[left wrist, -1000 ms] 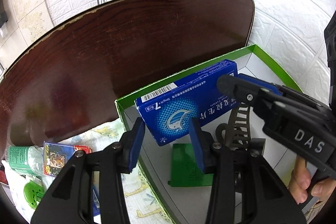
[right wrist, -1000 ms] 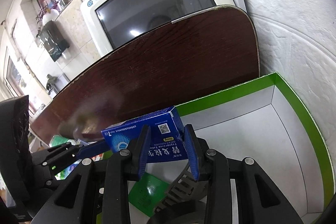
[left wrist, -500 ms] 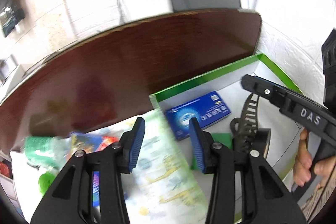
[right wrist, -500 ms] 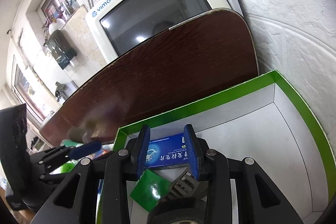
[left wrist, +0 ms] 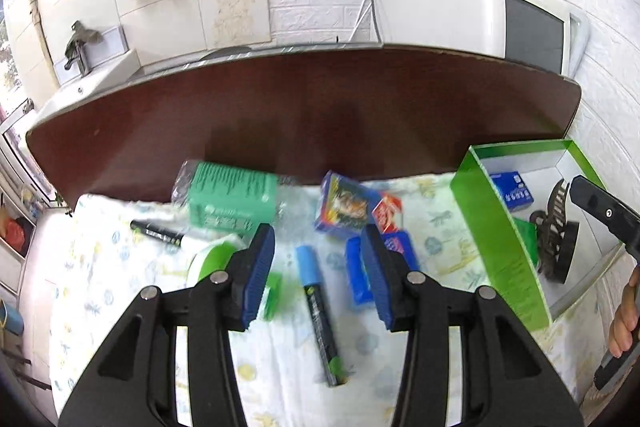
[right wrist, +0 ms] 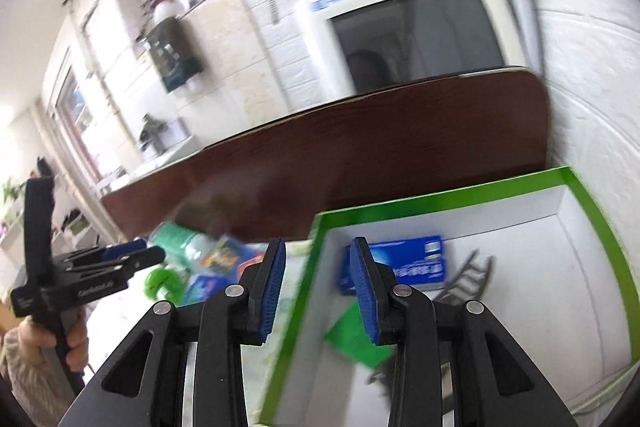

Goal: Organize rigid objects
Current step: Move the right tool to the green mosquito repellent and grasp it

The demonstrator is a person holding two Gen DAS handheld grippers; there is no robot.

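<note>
My left gripper [left wrist: 318, 269]: fingers [left wrist: 260, 267] apart, nothing between them, held above the patterned cloth [left wrist: 120, 291] on the dark wooden tabletop [left wrist: 304, 115].

My right gripper [right wrist: 318, 287]: fingers [right wrist: 362, 283] apart, empty, straddling the near-left wall of the green-rimmed box [right wrist: 592, 211]; the view was motion-blurred.

Contents of the green-rimmed box [left wrist: 496, 227], at the right end of the tabletop against the white wall:
- Blue medicine carton [right wrist: 404, 263], lying flat near the far-left corner; also seen from the left wrist [left wrist: 512, 189].
- Flat green card [right wrist: 352, 339], on the floor of the box nearer to me than the carton.
- Dark watch with a ridged strap [left wrist: 556, 227], right of the card.

Items loose on the cloth, left of the box:
- Clear bottle with a green label [left wrist: 230, 201], lying on its side at the far edge of the cloth.
- Picture-printed blue box [left wrist: 344, 205], tilted, right of the bottle.
- Small red-and-white packet [left wrist: 388, 213], touching that blue box.
- Blue rectangular pack [left wrist: 360, 277], partly behind my left gripper's right finger.
- Marker with a blue cap [left wrist: 318, 311], lying lengthwise between my left fingers.
- Black pen [left wrist: 158, 231], left of the bottle.
- Round green-and-white container [left wrist: 214, 261], partly hidden by my left finger.

Background: white appliance with a dark screen [left wrist: 500, 3] behind the tabletop.
</note>
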